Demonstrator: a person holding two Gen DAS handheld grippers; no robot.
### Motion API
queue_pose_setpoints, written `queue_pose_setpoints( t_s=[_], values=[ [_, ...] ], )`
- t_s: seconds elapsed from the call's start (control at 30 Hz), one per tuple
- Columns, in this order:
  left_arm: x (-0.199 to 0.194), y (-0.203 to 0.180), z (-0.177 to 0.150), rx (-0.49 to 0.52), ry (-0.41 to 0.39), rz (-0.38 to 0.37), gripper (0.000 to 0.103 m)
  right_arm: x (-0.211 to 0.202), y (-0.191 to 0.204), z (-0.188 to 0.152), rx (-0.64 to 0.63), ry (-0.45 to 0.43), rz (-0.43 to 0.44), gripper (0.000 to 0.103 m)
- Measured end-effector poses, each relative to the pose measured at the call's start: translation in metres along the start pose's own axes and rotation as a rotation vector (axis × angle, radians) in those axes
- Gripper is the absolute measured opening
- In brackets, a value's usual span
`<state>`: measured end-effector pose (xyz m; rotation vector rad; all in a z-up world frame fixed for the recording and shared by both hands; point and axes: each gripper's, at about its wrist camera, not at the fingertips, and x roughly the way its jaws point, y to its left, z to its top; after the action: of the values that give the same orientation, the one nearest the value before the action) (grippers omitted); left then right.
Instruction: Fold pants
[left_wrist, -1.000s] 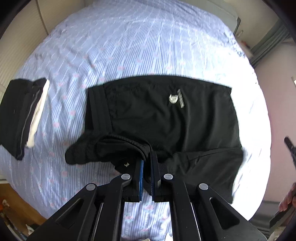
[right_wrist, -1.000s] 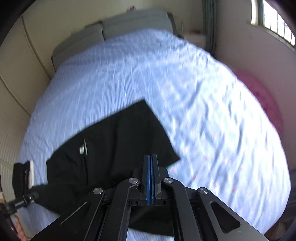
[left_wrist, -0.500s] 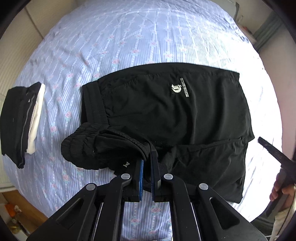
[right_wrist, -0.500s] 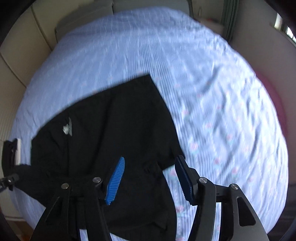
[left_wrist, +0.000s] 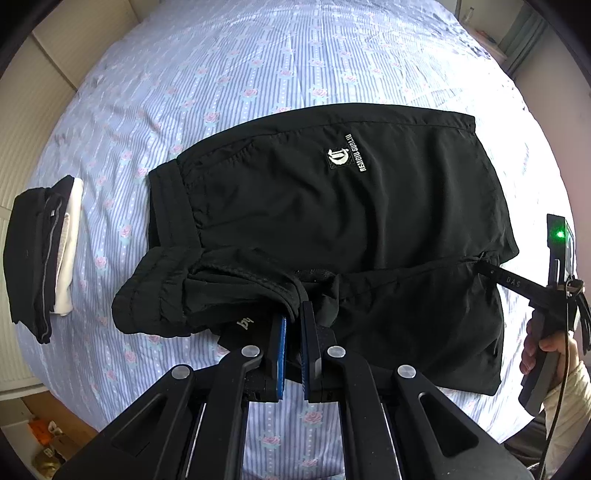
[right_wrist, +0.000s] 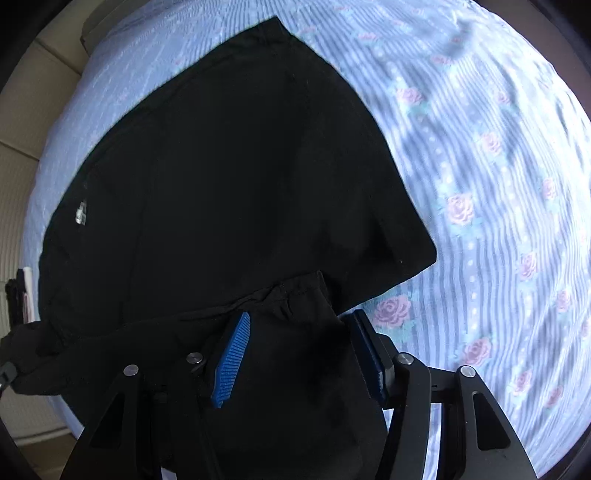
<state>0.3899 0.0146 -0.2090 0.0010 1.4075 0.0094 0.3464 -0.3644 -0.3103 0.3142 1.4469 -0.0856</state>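
Black shorts (left_wrist: 332, 206) with a white logo lie spread on the bed, waistband to the left. My left gripper (left_wrist: 293, 317) is shut on the bunched near waistband edge and holds it slightly raised. My right gripper (right_wrist: 299, 325) is open, its blue pads (right_wrist: 232, 354) straddling the near leg hem of the shorts (right_wrist: 229, 177). The right gripper also shows in the left wrist view (left_wrist: 517, 282) at the shorts' right edge.
The bed has a blue striped sheet with roses (left_wrist: 258, 66). A folded pile of black and white clothes (left_wrist: 44, 251) lies at the left edge. A cream wall (left_wrist: 22, 122) runs along the left side. Clutter on the floor (left_wrist: 44, 443) lies below the bed corner.
My right gripper has opened and dropped down to the leg hem of the shorts. My left gripper has stayed shut on the waistband and come in a little closer.
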Motion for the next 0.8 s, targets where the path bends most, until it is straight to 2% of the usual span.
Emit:
queue_pose_setpoints(
  t_s=[0.03,0.07,0.1,0.2,0.3,0.5,0.53,0.67,0.8],
  values=[
    [0.000,0.001,0.000,-0.003,0.001,-0.001,0.008,0.000,0.002,-0.002,-0.003,-0.001,-0.002,0.035],
    [0.001,0.002,-0.001,-0.008,0.002,-0.003,0.008,-0.002,0.003,-0.004,-0.001,0.005,-0.003,0.019],
    [0.001,0.003,-0.001,-0.014,0.002,-0.006,0.008,-0.004,0.004,-0.007,0.005,0.007,0.004,0.012],
    [0.002,0.007,-0.002,-0.028,0.005,-0.018,0.008,-0.023,0.004,-0.020,0.029,-0.045,0.021,0.010],
    [0.000,0.012,-0.004,-0.030,0.006,-0.024,0.008,-0.045,0.008,-0.034,0.002,-0.086,0.005,0.008],
    [-0.021,0.036,-0.014,-0.073,-0.015,-0.069,0.008,-0.138,0.008,-0.066,0.057,-0.277,0.012,0.007],
    [-0.025,0.038,-0.017,-0.079,-0.020,-0.075,0.008,-0.161,0.010,-0.072,0.067,-0.329,0.007,0.007],
    [-0.045,0.048,-0.021,-0.113,-0.048,-0.117,0.008,-0.222,0.016,-0.072,0.079,-0.482,-0.010,0.007],
    [-0.064,0.057,0.000,-0.139,-0.105,-0.149,0.008,-0.258,0.037,-0.036,0.032,-0.584,-0.004,0.007]
  ],
)
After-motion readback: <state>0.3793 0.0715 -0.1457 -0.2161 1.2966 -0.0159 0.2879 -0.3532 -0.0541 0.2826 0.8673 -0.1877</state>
